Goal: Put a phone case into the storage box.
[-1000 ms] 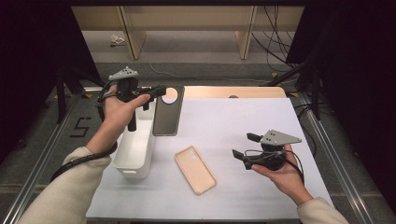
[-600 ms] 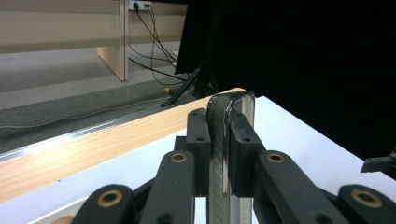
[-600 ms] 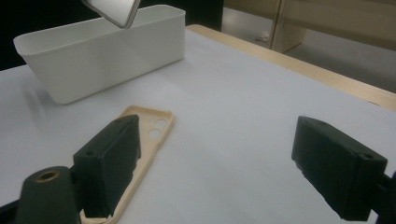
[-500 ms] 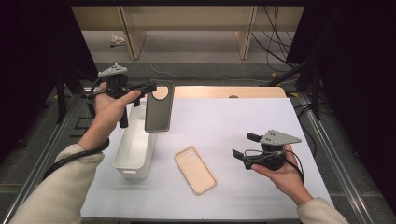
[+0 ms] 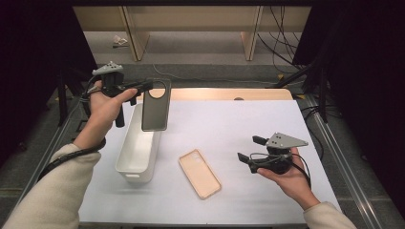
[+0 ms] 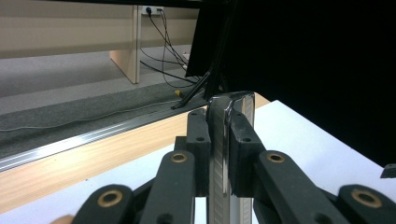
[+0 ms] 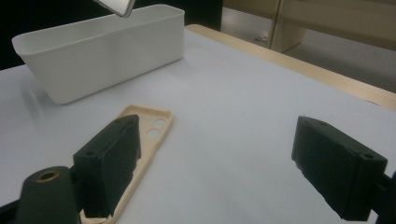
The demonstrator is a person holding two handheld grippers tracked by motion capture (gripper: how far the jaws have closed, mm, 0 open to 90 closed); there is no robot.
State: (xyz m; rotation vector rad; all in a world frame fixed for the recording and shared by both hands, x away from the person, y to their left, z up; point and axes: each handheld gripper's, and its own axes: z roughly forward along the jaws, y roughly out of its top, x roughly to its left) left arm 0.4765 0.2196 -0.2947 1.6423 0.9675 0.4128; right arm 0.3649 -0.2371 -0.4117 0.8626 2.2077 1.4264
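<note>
High view: the left gripper (image 5: 149,86) pinches a dark case (image 5: 156,106) by its top edge, at the camera hole, and the case hangs upright over the far end of the white bin (image 5: 138,149), at about 10 o'clock on the table (image 5: 267,124). Left gripper view: the two black pads are clamped tight on the case's thin glossy rim (image 6: 227,140). At 4 o'clock the right gripper (image 5: 250,149) rests in the hand just above the sheet, jaws spread and holding nothing; the right gripper view looks between them to a tan case (image 7: 135,140), which lies flat, hollow side up, near 6 o'clock and just beside the bin.

Risk, as a judgement: the hold is narrow and on a smooth edge, so the dark case could swing or slip out. Let go too far toward 12 o'clock, it may strike the bin's rim and tip out onto the table rather than drop inside.

Surface: a white sheet covers the table, with a bare wooden strip (image 5: 215,94) along the far edge. Beyond lie grey carpet (image 5: 191,47), pale wooden furniture legs and loose cables; dark screens close off both sides.
</note>
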